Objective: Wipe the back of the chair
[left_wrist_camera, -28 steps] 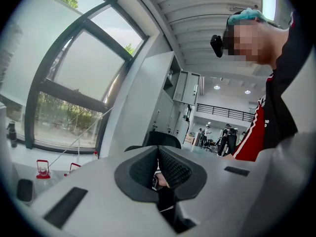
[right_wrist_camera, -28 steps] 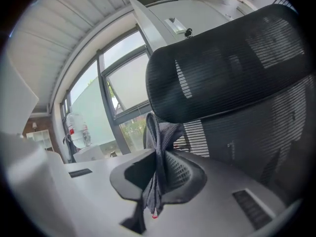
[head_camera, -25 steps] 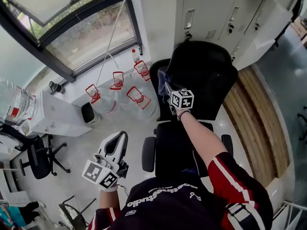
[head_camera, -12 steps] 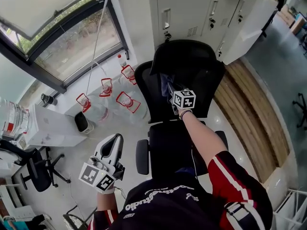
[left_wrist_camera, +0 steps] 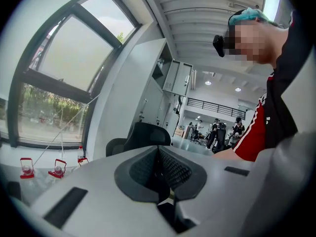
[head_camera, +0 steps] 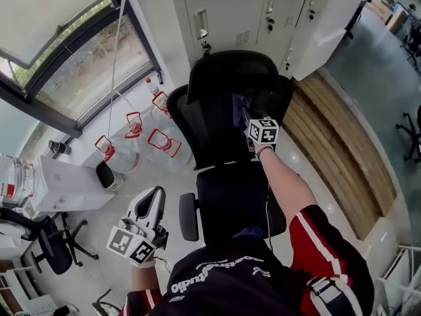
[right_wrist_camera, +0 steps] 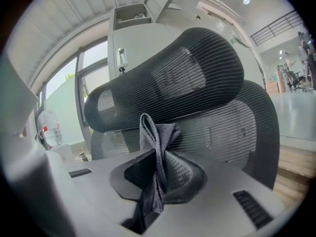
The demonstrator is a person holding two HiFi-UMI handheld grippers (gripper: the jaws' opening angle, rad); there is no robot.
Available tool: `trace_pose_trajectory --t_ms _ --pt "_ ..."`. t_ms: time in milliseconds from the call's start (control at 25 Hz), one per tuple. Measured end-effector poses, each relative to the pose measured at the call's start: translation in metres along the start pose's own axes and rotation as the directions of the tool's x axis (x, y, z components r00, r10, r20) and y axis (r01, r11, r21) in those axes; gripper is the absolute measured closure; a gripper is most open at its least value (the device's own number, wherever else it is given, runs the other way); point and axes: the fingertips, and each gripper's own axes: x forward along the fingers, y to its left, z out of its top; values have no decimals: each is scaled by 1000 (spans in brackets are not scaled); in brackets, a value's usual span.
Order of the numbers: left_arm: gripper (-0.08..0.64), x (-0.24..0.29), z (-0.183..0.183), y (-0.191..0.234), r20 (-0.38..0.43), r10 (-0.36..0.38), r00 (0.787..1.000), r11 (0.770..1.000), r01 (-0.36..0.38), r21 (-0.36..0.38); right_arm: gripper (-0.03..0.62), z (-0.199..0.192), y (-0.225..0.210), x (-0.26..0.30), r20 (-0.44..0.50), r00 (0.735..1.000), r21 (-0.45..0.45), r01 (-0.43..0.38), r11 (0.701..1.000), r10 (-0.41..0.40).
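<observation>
The right gripper point(right_wrist_camera: 159, 171) is pinching a crumpled grey woven cloth point(right_wrist_camera: 156, 138) between its jaws. A fold of the fabric is bunching out above the tips, so that cloth rather than plastic is facing the black mesh office chair point(head_camera: 217, 133). The person is reaching forward over the black seat point(head_camera: 227, 203). From the head view the cloth is lying at the upper part of the chair's ribbed mesh backrest point(right_wrist_camera: 232, 127), just under the curved black headrest point(right_wrist_camera: 168, 75). Actual contact is hard to confirm, but a wiping stroke seems to be the step in hand. The left gripper point(left_wrist_camera: 160, 177) is showing its jaws pressed together with nothing between them. It is hanging low at the person's left side, well apart from the chair, probably because one cloth is needing only one tool.
</observation>
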Motion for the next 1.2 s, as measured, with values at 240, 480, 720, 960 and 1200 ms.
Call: trace_pose_trajectory --t_ms 240,480,720,960,1200 --pt "535 15 -2 -16 -22 -49 999 999 49 16 537 9 -60 -34 32 994 32 103 994 -104" --pt "535 29 -6 -30 -45 -82 996 996 83 33 537 16 -128 -74 55 967 61 246 967 -249" --pt "535 32 -14 -43 -57 -98 994 995 100 30 537 21 -182 -114 76 931 108 349 931 -358" --pt "535 34 -19 -53 -60 -111 992 993 113 21 538 9 -209 -150 71 901 117 419 900 -429" --pt "535 31 -28 -59 -70 -108 992 994 109 14 537 -42 -200 -159 2 912 76 409 909 -410"
